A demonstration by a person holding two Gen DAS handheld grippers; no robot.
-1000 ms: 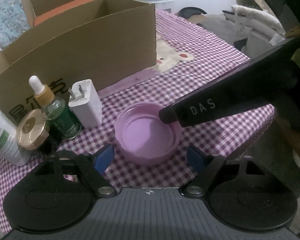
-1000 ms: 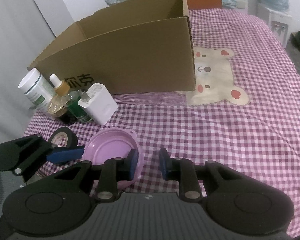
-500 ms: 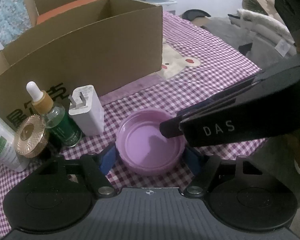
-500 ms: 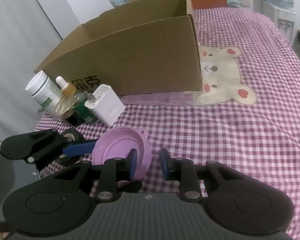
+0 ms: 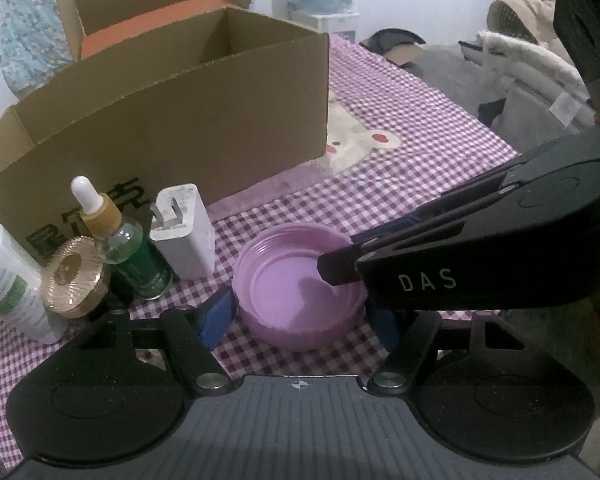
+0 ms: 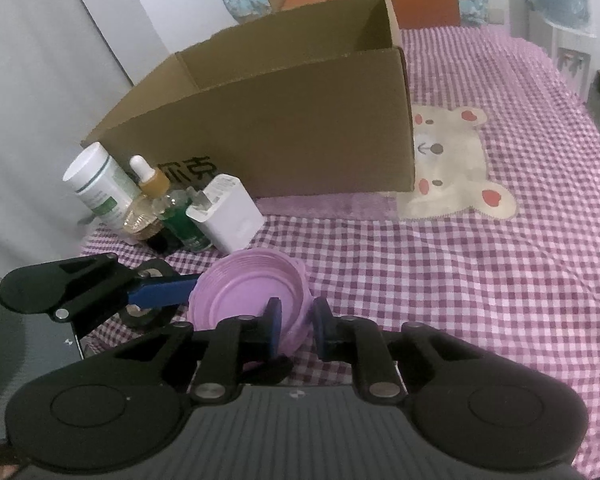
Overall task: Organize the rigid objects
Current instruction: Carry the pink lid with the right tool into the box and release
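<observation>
A shallow purple lid (image 5: pixel 296 276) lies open side up on the checked cloth, close in front of both cameras. My left gripper (image 5: pixel 298 316) spans it, one blue pad pressed against each side of its wall. In the right wrist view the same lid (image 6: pixel 248 292) has its near rim between the pads of my right gripper (image 6: pixel 296 320). Those jaws are closing tight on the rim, one pad inside and one outside. The right gripper's black finger (image 5: pixel 340 270) reaches in over the lid from the right. The left gripper's blue finger (image 6: pixel 160 294) touches the lid's left side.
A large open cardboard box (image 5: pixel 180 120) stands just behind. In front of its left end stand a white charger (image 5: pixel 184 232), a green dropper bottle (image 5: pixel 130 256), a gold-capped jar (image 5: pixel 74 276) and a white bottle (image 5: pixel 4 272). A black tape roll (image 6: pixel 152 274) lies under the left gripper.
My left jaws have narrowed onto the lid's sides. My right jaws have closed from loosely around the rim to pinching it. The lid has stayed where it was.
</observation>
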